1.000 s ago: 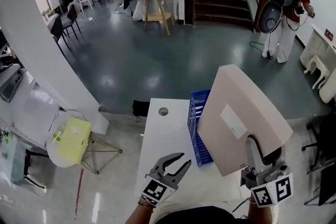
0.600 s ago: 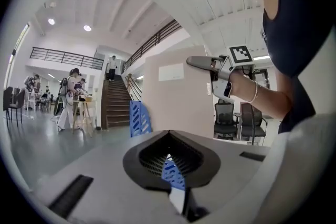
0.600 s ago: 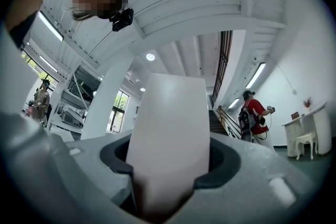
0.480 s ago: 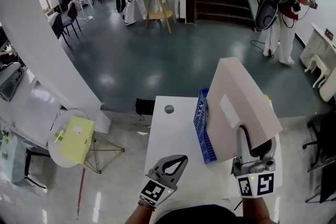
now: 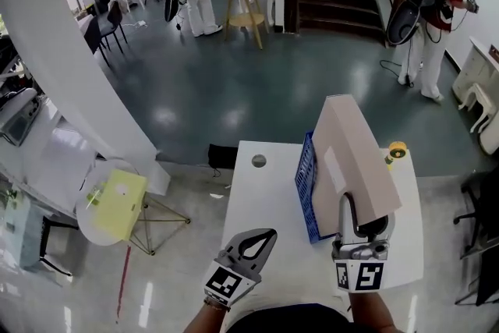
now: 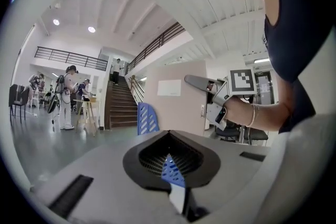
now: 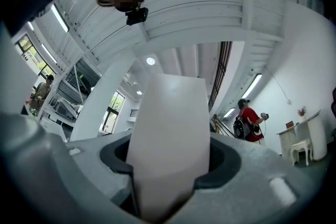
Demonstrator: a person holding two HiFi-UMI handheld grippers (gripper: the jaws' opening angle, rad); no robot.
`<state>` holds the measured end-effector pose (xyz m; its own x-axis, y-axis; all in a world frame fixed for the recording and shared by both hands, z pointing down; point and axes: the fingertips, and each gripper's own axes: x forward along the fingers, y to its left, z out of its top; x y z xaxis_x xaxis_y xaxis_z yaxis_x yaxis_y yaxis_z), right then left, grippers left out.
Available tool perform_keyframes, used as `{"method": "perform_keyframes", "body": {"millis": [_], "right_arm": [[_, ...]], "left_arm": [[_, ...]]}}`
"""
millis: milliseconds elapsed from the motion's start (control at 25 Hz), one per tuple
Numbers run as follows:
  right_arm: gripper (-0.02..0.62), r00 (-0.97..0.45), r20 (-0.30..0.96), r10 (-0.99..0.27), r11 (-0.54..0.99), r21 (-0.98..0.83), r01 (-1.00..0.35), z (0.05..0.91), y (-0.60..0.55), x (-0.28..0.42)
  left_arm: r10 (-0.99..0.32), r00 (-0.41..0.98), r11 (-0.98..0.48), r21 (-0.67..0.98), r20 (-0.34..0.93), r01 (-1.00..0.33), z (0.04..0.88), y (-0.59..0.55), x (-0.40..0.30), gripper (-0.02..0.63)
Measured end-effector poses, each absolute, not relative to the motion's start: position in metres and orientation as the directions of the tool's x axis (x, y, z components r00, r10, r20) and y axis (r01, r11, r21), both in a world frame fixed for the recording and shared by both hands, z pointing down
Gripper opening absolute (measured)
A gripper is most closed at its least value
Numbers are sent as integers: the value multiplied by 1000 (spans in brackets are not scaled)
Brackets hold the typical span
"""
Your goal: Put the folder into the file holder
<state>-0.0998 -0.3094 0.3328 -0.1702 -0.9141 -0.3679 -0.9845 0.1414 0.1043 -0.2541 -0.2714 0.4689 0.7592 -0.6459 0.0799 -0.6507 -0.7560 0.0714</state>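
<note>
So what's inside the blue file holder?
Of the file holder only a latticed wall shows. The folder, held in the right gripper, covers its interior, so contents can't be seen.

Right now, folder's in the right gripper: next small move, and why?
Probably ease the right gripper toward the holder and down: the folder it clamps is tilted beside the blue file holder, not yet in a slot.
</note>
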Motion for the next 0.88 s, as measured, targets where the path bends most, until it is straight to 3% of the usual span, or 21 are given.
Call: {"method": "perform_keyframes", "body": {"millis": [640,880], "right_arm": [[293,-156,-244,-957,133,107,-985,402,-324,-98],[295,-162,-124,-979,151,95,-984,442,-327,-99]], "left_arm": [[-672,736,-734,60,88,-677,467,-273,-260,-2],[-662,744,-741,70,88,-667,469,-268,-254,-2]]}}
